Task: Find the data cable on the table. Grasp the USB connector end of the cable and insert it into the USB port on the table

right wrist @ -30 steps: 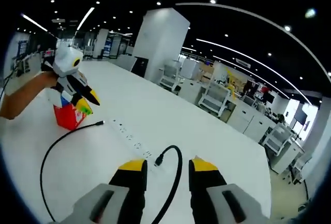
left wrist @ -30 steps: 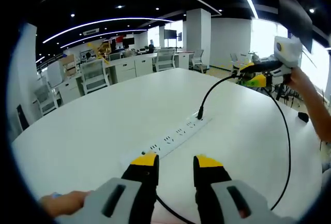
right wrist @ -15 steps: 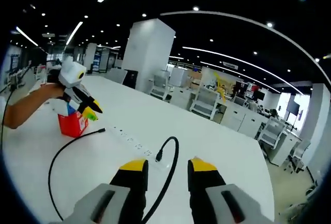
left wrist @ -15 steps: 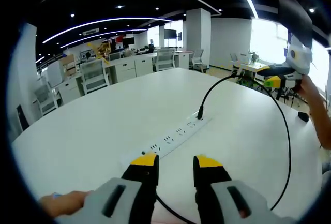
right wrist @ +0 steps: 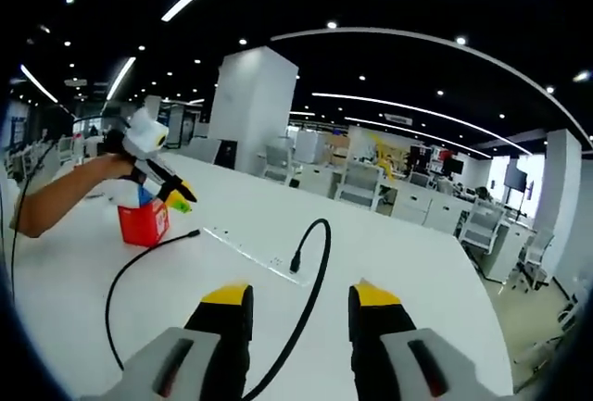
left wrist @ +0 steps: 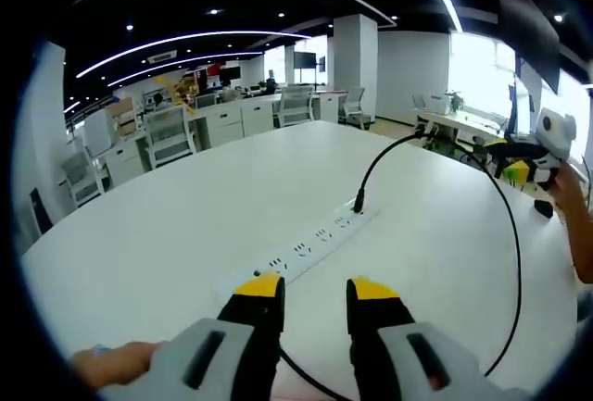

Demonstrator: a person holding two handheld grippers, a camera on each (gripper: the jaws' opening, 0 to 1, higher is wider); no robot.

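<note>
Open-plan office bkgd w/ desks, chairs, ceiling light strips; big white table [left wrist: 185,225] up front. White power strip [left wrist: 310,244] lies on it, ports too small to tell which is USB.

Left gripper view: left gripper [left wrist: 313,294] low over near table edge, jaws apart, nothing betw. them. Black data cable [left wrist: 514,262] arcs up off the strip's far end, loops right, then runs under the gripper body, cut off there. Right gripper [left wrist: 519,156] at far right, small, partly cut by the edge; its jaws hard to read here.

Right gripper view: right gripper [right wrist: 298,304] jaws apart, empty; cable passes betw. them untouched, connector end [right wrist: 296,263] lifted just above the strip [right wrist: 255,253]. Left gripper [right wrist: 171,193] far left, by a red box [right wrist: 144,223], partly hidden.
</note>
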